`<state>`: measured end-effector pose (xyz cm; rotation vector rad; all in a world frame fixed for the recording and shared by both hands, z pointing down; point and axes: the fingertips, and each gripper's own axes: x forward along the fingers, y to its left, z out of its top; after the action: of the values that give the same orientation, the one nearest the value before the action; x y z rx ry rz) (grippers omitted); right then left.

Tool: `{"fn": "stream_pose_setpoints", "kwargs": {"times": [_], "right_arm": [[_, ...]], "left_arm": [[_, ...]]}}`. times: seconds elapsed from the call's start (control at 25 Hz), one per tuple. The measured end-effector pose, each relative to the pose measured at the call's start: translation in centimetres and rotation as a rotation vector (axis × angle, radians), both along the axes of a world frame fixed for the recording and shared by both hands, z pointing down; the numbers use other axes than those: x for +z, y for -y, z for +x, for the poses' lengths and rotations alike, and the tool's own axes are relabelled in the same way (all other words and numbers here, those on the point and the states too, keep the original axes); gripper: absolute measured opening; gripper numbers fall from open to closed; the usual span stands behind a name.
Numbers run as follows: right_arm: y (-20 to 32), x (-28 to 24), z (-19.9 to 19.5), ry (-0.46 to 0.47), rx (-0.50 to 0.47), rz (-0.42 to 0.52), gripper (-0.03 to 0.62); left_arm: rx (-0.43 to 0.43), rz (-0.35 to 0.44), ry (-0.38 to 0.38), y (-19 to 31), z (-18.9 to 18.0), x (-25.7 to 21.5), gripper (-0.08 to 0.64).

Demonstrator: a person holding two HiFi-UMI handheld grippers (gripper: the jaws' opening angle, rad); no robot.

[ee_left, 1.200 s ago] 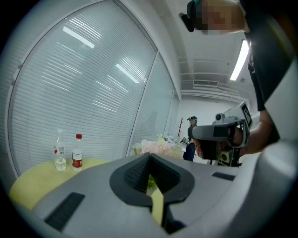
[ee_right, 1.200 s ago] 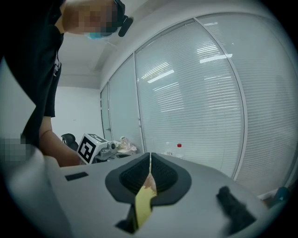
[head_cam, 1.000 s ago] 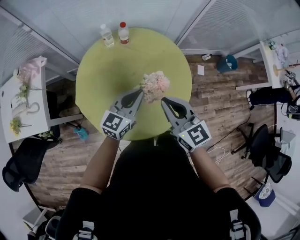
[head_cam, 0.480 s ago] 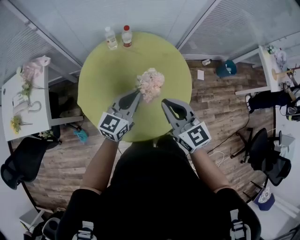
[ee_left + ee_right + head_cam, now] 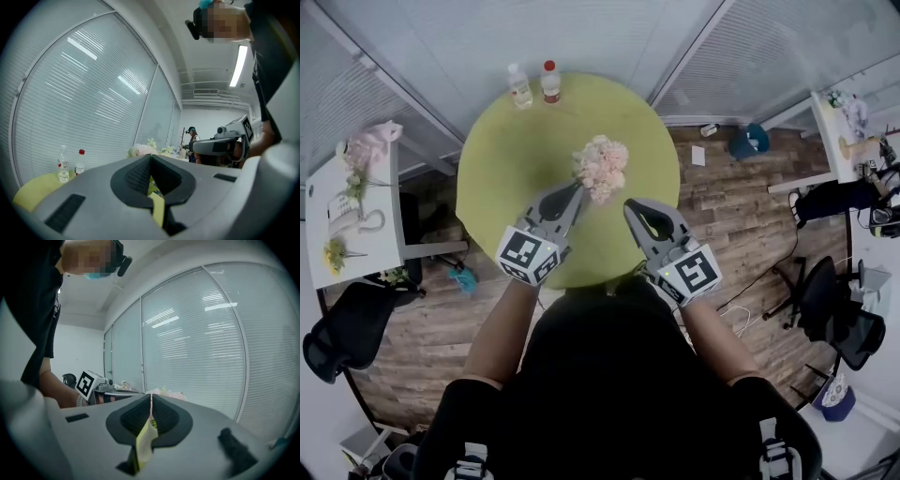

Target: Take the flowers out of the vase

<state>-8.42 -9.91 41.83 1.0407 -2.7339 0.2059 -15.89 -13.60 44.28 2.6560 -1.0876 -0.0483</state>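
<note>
Left gripper [image 5: 575, 190] is in tight against the near-left side of the flowers [image 5: 602, 167], a pale pink bunch over the middle of the round yellow-green bench [image 5: 506, 150]. From its own camera, the fingers [image 5: 136, 176] are pressed together with a sliver of green caught in the seam. That reads as a stem or leaf pinched low under the blooms, so the left one has the flowers.

Right gripper [image 5: 630, 204] sits just beside the bunch on its near-right side, fingers [image 5: 161, 416] closed flat against each other. There is a thin pale line in that seam, but I can't say whether it is pinching anything or just parked there. The vase itself doesn't show: from above the blooms cover it completely.

My read is that this is the pull itself, with the stems in hand and the bunch not yet clear of the vase. To do it well, lift straight up along the stems with no sideways drag, so the stems don't lever against the rim and tip the vase. The pinch is narrow, so a slow, even lift makes sense, because a jerk could strip the stem out of the fingers. If the right gripper is free, steadying the vase low down would help. Once the stem ends are clear, the open bench to the left gives plenty of room, well short of the two bottles [image 5: 533, 84] at the far edge.
</note>
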Motion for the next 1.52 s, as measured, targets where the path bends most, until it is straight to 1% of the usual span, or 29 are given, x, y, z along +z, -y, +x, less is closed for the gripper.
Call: {"fn": "stream_pose_setpoints", "kwargs": {"times": [0.2, 0.36, 0.56, 0.88, 1.2, 1.52], "right_arm": [[-0.1, -0.9, 0.0, 0.017, 0.007, 0.02, 0.02], [-0.2, -0.8, 0.9, 0.002, 0.012, 0.013, 0.02], [-0.3, -1.3, 1.0, 0.016, 0.01, 0.029, 0.02], [-0.6, -1.0, 0.9, 0.019, 0.001, 0.021, 0.02], [-0.6, -1.0, 0.2, 0.025, -0.022, 0.031, 0.02], [-0.5, -1.1, 0.1, 0.022, -0.019, 0.03, 0.02]], "left_arm": [[-0.004, 0.021, -0.018, 0.0, -0.1, -1.4, 0.011], [-0.009, 0.048, -0.036, 0.0, 0.4, -3.0, 0.011], [-0.014, 0.081, -0.043, -0.2, 0.6, -4.6, 0.011], [-0.049, 0.089, -0.041, -0.6, -0.6, -5.0, 0.011], [-0.064, 0.093, -0.041, -1.1, -1.4, -5.3, 0.011], [-0.072, 0.101, -0.043, -1.1, -1.8, -5.6, 0.011]]}}
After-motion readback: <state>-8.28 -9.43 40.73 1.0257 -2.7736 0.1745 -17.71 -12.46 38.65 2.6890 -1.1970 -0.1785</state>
